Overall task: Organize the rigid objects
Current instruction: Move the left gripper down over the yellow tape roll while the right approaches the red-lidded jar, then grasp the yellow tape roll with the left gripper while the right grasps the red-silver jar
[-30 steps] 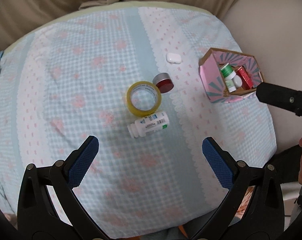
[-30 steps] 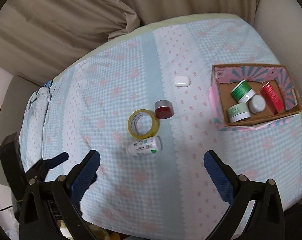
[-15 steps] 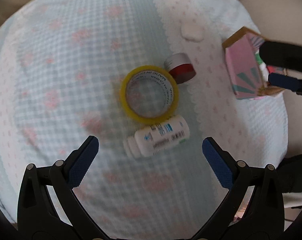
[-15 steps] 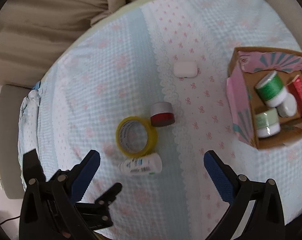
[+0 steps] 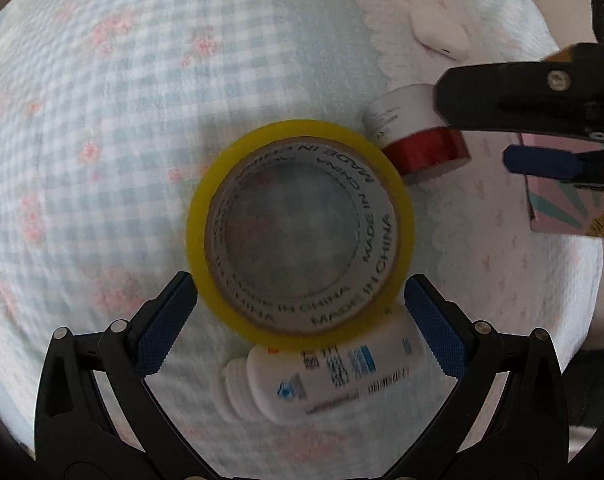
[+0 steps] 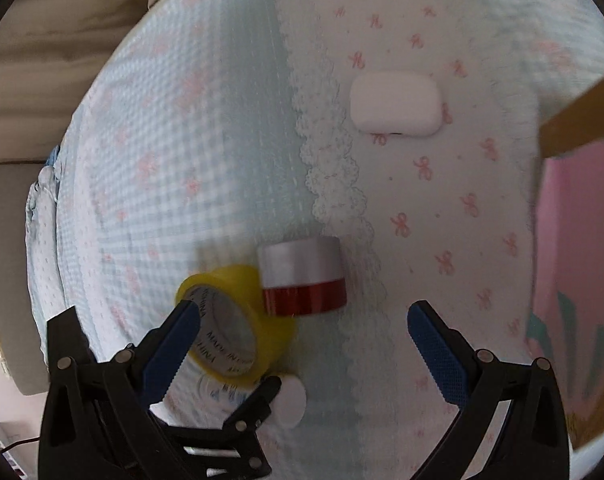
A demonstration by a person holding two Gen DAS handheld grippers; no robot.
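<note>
Both grippers are descending toward the cluster of objects, which now fills each view far more than a second ago. Left gripper (image 5: 299, 322): jaws are standing wide and holding nothing, their blue ribbed pads (image 5: 163, 326) flanking the lower rim of the yellow tape roll (image 5: 299, 228) on either side. The roll is lying flat, hole upward, directly ahead at 12 o'clock, a rigid ring with a printed cardboard core. A white plastic bottle (image 5: 326, 376) is lying on its side between the jaws at 6 o'clock of the roll, touching it, long axis running roughly 8 to 2 o'clock. Right gripper (image 6: 302, 344): jaws likewise wide and empty, with the squat red-and-silver jar (image 6: 302, 276) at 12 o'clock, just beyond the tips and nearer this hand. The jar is lying against the roll's 1 o'clock edge. A smooth white rounded case (image 6: 394, 106) is sitting farther out, well apart. A pink-sided cardboard box (image 6: 574, 240) is lying at 3 o'clock. All are resting on soft, textured gingham bedding (image 6: 201, 140).
</note>
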